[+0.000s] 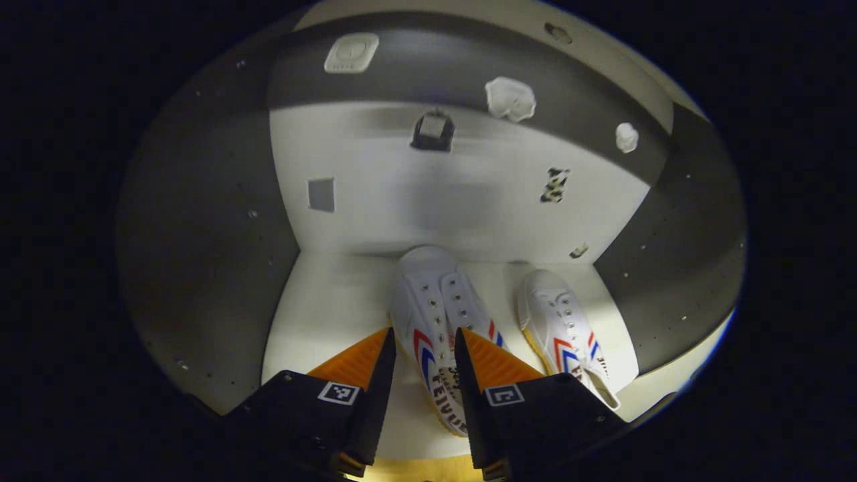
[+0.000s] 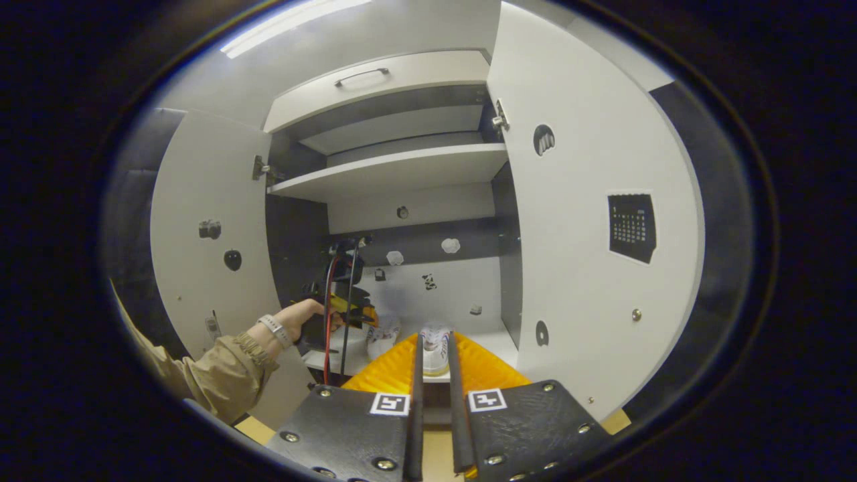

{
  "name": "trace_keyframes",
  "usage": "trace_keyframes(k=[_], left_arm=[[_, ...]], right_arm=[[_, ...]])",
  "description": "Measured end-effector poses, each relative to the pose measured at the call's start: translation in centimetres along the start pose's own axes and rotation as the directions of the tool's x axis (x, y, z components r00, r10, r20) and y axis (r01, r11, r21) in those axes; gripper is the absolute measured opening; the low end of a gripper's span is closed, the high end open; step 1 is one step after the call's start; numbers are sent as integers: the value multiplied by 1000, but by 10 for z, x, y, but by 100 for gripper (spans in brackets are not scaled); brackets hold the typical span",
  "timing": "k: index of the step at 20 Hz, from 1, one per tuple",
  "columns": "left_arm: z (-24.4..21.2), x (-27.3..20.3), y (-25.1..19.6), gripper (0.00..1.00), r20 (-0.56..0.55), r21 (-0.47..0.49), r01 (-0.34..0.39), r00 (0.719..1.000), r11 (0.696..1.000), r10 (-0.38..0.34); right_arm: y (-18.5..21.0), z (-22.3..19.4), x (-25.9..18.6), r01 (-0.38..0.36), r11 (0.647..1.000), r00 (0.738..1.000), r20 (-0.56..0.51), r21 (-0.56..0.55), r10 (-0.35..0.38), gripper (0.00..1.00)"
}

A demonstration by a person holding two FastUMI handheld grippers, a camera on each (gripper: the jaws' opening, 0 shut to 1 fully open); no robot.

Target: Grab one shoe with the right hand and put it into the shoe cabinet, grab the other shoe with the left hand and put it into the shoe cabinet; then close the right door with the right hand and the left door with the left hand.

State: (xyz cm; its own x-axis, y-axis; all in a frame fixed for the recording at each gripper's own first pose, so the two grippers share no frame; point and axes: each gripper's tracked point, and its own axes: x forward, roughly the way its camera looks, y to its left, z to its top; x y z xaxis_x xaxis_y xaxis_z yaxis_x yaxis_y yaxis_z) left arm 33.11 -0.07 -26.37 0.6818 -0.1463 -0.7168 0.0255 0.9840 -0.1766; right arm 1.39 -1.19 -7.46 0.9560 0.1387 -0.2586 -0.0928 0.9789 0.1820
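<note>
Two white shoes with red and blue stripes stand toe-in on the shoe cabinet's bottom board point(image 1: 321, 308). In the left gripper view my left gripper point(image 1: 425, 341) is open and straddles the heel end of the nearer shoe point(image 1: 435, 301); a strip of board shows between the shoe and one finger. The other shoe point(image 1: 559, 321) lies to its right, apart. In the right gripper view my right gripper point(image 2: 435, 338) hangs outside the cabinet with a narrow gap and nothing in it. Far ahead are one shoe point(image 2: 435, 348), the second shoe point(image 2: 383, 338) and the left gripper point(image 2: 348, 308) in a hand point(image 2: 301, 314).
Both cabinet doors stand open: the left door point(image 2: 207, 268) and the right door point(image 2: 589, 254), which is close on my right gripper's right. A shelf point(image 2: 388, 171) spans the cabinet above the shoes, with a drawer point(image 2: 375, 84) on top. Dark side walls point(image 1: 201, 234) flank the compartment.
</note>
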Motion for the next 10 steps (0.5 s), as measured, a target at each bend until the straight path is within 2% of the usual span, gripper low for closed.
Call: trace_keyframes(k=[2,5,8,10], left_arm=[[12,-29,-13,54,74,14,23,997,1000,-24],[24,-85,-42,53,185,63,90,978,994,-100],[32,-144,-71,53,295,111,154,938,982,-180],[34,-185,-83,53,364,150,167,907,975,-211]], right_arm=[[0,5,-7,0,1000,1000,13,-4,0,17],[-1,14,-17,-1,1000,999,33,-5,1,17],[-5,28,-31,7,1000,998,65,-10,-7,17],[-8,36,-40,13,1000,997,82,-10,-12,17]])
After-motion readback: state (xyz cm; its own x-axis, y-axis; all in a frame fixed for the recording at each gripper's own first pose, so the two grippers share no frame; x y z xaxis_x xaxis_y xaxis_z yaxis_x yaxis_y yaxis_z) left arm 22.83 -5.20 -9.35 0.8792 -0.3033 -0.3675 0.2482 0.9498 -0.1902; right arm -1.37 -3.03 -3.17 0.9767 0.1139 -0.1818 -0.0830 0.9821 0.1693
